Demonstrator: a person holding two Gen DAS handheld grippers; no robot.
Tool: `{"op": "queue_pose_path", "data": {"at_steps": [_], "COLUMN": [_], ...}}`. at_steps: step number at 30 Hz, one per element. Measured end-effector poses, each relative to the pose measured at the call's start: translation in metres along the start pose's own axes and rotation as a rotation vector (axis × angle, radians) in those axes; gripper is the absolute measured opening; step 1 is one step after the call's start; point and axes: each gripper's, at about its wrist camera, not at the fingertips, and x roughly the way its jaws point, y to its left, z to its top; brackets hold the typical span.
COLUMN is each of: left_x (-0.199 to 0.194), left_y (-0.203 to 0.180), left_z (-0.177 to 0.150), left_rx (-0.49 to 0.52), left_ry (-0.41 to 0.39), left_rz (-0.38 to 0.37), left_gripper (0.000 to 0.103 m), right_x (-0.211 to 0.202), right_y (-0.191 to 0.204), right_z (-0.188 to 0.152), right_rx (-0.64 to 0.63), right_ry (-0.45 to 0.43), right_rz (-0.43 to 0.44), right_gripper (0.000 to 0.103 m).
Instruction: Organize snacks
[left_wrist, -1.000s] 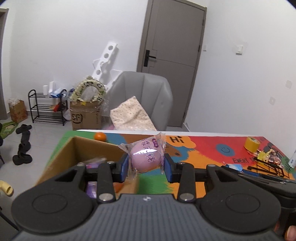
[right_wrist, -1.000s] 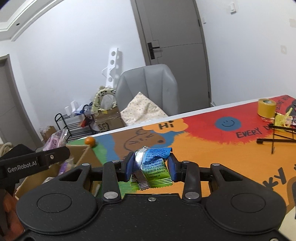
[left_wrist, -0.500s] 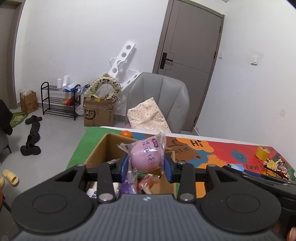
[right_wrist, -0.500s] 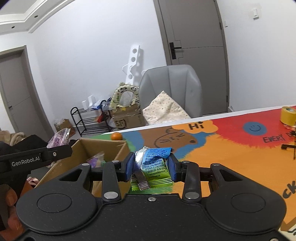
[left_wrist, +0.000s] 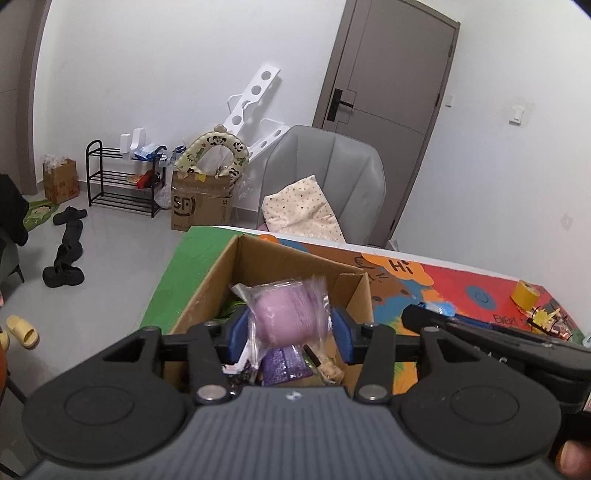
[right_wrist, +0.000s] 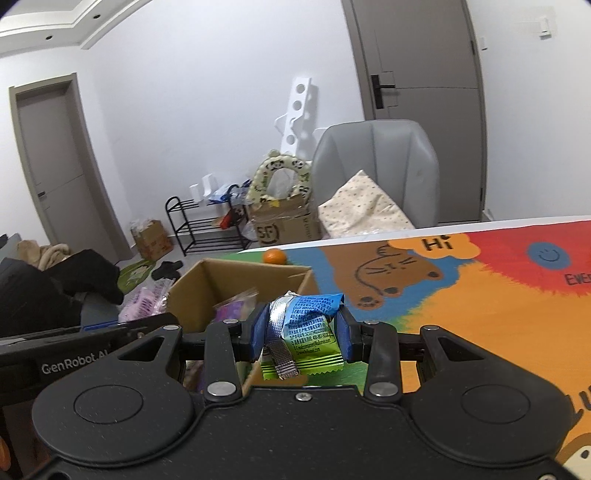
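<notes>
Over the half-filled cardboard box (left_wrist: 295, 266), the left hand-held gripper (left_wrist: 290, 334) is opening around a pink snack (left_wrist: 291, 314), while the right hand-held gripper (right_wrist: 301, 334), at the box's 3 o'clock, clamps a green-blue packet (right_wrist: 308, 325) awaiting its turn.

Pink round snack (left_wrist: 290, 317) in clear crinkly wrap, w/ purple print, sits between the left gripper (left_wrist: 290, 334)'s blue pads right over the open cardboard box (left_wrist: 221, 273) while the jaws are opening; wrap looks a bit blurred, can't tell if pads are touching it. Box is brown, flaps up, at the green end of the table, w/ other packets inside incl. a purple one (left_wrist: 282, 363). Green-and-blue foil packet (right_wrist: 308, 332) w/ small print and silver crimped seam is pinched upright-ish between the right gripper (right_wrist: 301, 332)'s pads, just beside the box's near corner, over the mat.
</notes>
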Motion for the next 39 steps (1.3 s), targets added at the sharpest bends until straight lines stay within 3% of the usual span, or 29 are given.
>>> {"op": "queue_pose_path", "data": {"at_steps": [18, 22, 26, 32, 39], "left_x": [-0.020, -0.023, -0.025, -0.029, -0.034], "left_y": [0.040, 0.044, 0.043, 0.033, 0.016], "left_z": [0.000, -0.001, -0.003, -0.009, -0.016], "left_rx": [-0.054, -0.055, -0.059, -0.038, 0.012], "left_ry": [-0.036, -0.031, -0.033, -0.035, -0.041], "left_rz": [0.048, 0.051, 0.044, 0.019, 0.016], "left_gripper": [0.072, 0.074, 0.077, 0.082, 0.090], "right_x": [0.002, 0.001, -0.005, -0.022, -0.045], "right_y": [0.038, 0.041, 0.033, 0.021, 0.011], "right_z": [-0.002, -0.002, -0.002, -0.005, -0.012], "right_rx": [-0.020, -0.012, 0.010, 0.027, 0.022], "right_ry": [0.046, 0.046, 0.049, 0.035, 0.004], "right_rz": [0.072, 0.072, 0.045, 0.000, -0.054], "right_gripper": [0.037, 0.051, 0.052, 0.062, 0.087]}}
